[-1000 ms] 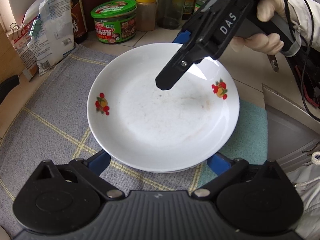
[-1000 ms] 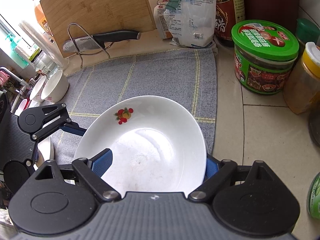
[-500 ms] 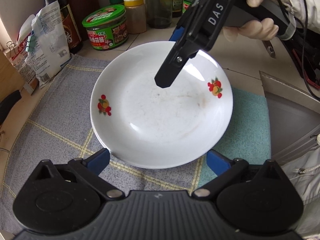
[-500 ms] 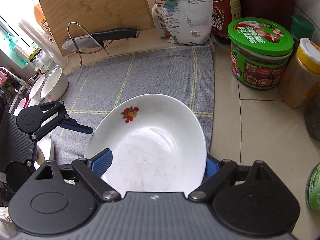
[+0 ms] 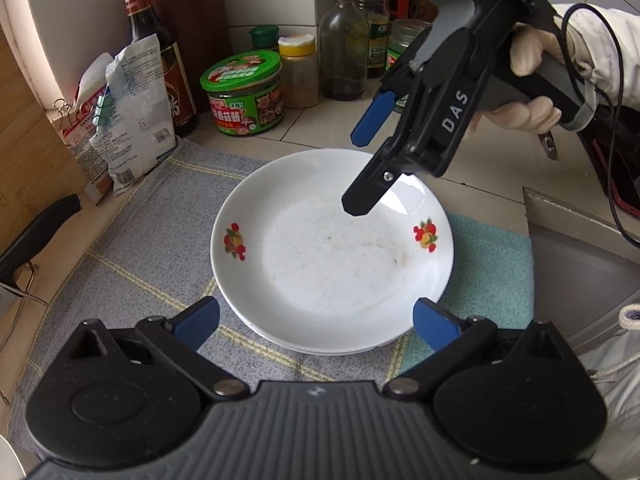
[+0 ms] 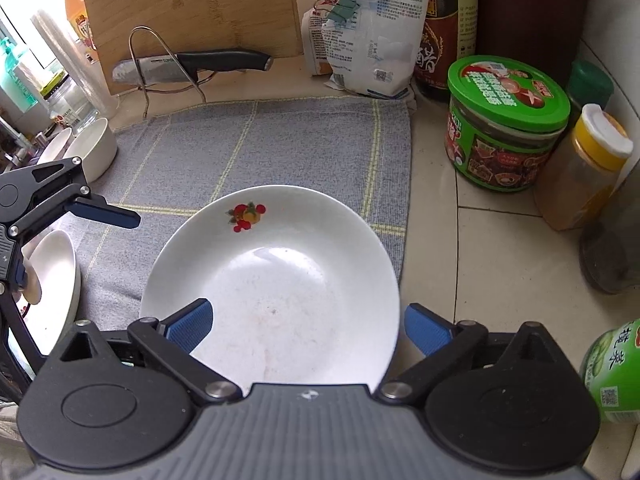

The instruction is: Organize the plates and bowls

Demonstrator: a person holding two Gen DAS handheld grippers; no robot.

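A white plate point(image 5: 332, 256) with little red fruit pictures sits on a gray cloth point(image 5: 132, 240) with yellow lines. Under it there is the rim of another plate (so it is a small stack). One side of the stack lies over a teal cloth point(image 5: 492, 272).

The left gripper point(image 5: 316, 322) is low and close to the near rim of the plate. Its blue fingers point(image 5: 196, 322) are spread wide apart and hold nothing.

The right gripper point(image 6: 306, 326) hangs above the far side of the plate. Its jaws are wide apart too, with nothing between them. A gloved hand point(image 5: 528, 84) holds its handle.

Behind the cloth stand a green-lidded jar point(image 6: 504, 124), a yellow-capped spice jar point(image 6: 580, 168), a dark sauce bottle point(image 5: 160, 52) and a white bag point(image 6: 376, 36). A knife point(image 6: 192, 66) rests on a wire rack by a wooden cutting board point(image 6: 192, 12). White bowls point(image 6: 90, 152) sit at the edge of the cloth.
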